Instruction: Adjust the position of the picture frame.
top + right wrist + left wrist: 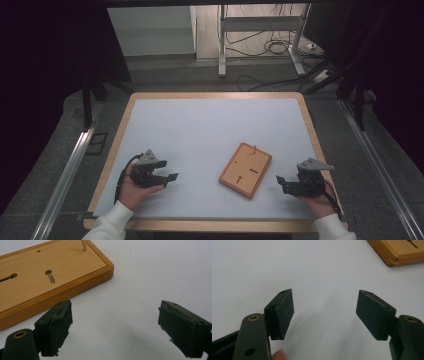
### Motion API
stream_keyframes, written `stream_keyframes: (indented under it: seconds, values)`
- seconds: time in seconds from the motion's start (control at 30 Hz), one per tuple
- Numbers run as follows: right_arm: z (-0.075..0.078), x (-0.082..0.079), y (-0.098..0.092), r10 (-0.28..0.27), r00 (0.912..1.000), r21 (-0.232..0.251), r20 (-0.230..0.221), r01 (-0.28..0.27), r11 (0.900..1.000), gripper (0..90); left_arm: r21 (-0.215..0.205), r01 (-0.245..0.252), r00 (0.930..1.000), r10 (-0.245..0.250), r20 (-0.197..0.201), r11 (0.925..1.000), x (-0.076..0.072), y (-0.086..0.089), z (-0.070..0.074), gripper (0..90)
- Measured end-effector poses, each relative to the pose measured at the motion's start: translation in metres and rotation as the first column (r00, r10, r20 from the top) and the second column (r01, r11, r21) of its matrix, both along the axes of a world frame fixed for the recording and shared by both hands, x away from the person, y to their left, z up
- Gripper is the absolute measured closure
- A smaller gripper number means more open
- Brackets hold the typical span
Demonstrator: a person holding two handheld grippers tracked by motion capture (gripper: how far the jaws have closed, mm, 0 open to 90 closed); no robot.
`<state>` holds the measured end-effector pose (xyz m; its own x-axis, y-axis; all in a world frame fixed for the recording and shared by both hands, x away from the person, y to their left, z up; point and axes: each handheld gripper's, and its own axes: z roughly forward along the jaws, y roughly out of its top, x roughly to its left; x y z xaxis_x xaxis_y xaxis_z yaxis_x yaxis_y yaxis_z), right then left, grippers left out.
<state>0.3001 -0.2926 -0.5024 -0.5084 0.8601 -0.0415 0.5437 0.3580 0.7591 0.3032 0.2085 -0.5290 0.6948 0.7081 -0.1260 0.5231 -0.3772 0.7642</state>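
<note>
White table, wooden board cropped.

Orange-brown wooden board — black tongs.

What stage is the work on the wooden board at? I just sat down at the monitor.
Nothing looks done yet. The wooden board lies alone on the white table, one thin peg standing near its edge. The left gripper and right gripper rest either side, both open and empty. Reaching for the board seems still ahead.
</note>
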Motion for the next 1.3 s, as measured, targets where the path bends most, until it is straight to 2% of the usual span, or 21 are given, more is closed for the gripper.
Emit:
stream_keyframes:
  seconds: [0.17, 0.5, 0.67, 0.93, 1.13, 1.3]
  values:
    - [0.002, -0.004, 0.001, 0.004, 0.9999, -0.008, 0.012, -0.004, 1.0, 14.5, 0.001, 0.003, 1.0, -0.003, 0.004, 1.0, 0.0, -0.001, 0.001, 30.1]
    - [0.001, -0.005, 0.0, 0.005, 1.0, -0.005, -0.001, -0.005, 1.0, 18.0, 0.005, 0.016, 0.9999, -0.016, 0.004, 0.9999, 0.004, -0.003, 0.001, 30.0]
    - [0.001, -0.005, 0.001, 0.034, 0.9994, -0.009, 0.0, -0.034, 0.999, 19.2, 0.001, 0.013, 0.9999, -0.013, 0.006, 0.9999, 0.003, -0.003, 0.001, 30.1]
    - [0.002, -0.002, 0.004, 0.044, 0.999, -0.008, -0.003, -0.044, 0.999, 19.6, 0.007, 0.016, 0.9999, -0.016, 0.004, 0.9998, 0.003, -0.004, 0.001, 30.1]
    - [0.007, 0.001, 0.008, 0.055, 0.9985, -0.014, 0.001, -0.055, 0.998, 19.6, 0.003, 0.009, 0.9999, -0.01, 0.005, 1.0, 0.003, -0.003, 0.002, 30.0]
    - [0.017, 0.006, 0.016, 0.064, 0.9979, -0.005, 0.015, -0.064, 0.998, 20.5, 0.007, 0.014, 0.9999, -0.014, 0.007, 0.9999, 0.003, -0.003, 0.001, 30.0]
